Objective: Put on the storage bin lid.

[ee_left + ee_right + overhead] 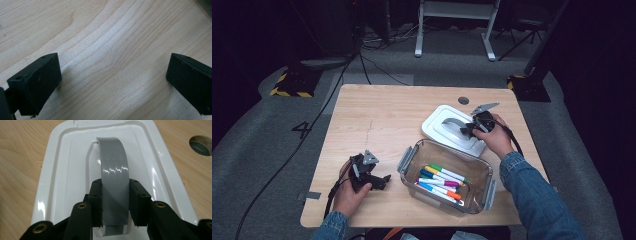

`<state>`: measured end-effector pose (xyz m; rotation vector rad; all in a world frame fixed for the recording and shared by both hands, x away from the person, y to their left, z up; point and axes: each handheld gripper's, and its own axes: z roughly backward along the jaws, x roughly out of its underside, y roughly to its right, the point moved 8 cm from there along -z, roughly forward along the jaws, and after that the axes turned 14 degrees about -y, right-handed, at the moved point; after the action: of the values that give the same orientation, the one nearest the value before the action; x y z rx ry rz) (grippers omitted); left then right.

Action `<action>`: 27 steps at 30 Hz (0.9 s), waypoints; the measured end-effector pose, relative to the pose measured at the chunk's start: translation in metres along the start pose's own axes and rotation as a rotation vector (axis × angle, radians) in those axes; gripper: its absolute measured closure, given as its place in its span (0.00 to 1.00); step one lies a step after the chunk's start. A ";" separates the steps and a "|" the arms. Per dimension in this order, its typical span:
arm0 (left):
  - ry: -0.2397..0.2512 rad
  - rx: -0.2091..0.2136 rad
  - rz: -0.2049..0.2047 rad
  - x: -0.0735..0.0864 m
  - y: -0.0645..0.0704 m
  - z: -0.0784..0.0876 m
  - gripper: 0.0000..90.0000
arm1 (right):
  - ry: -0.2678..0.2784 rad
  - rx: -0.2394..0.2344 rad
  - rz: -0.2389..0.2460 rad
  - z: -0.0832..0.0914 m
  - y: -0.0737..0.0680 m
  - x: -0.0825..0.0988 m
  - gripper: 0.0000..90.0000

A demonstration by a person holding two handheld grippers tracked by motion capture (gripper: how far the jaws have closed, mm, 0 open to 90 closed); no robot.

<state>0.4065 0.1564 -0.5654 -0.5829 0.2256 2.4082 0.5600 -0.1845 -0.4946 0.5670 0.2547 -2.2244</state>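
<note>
A white lid (442,128) with an arched grey handle (454,122) lies flat on the wooden table (382,120), behind a clear plastic box (447,176) that holds several coloured markers (441,182). My right gripper (468,128) is shut on the grey handle (113,177); both pads (96,200) press its two edges, low on the arch, over the white lid (62,170). My left gripper (381,181) rests at the table's front left, left of the box. Its fingers (37,82) stand wide open over bare wood, with nothing between them.
A round cable hole (463,100) is set in the table behind the lid. The box has grey latches at both short ends (406,161). Beyond the table lie cables on grey carpet and a white desk frame (456,25).
</note>
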 end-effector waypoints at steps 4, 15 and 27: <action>0.000 0.000 0.000 0.000 0.000 0.000 0.00 | 0.034 0.005 0.000 0.017 0.001 -0.003 0.75; 0.000 0.000 0.000 0.000 0.000 0.000 0.00 | 0.118 -0.002 0.004 0.082 -0.003 -0.015 0.75; 0.000 0.000 0.000 0.000 0.000 0.000 0.00 | 0.149 -0.018 0.051 0.133 -0.037 -0.020 0.75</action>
<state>0.4065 0.1564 -0.5654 -0.5829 0.2255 2.4086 0.5015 -0.1946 -0.3681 0.7230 0.3335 -2.1311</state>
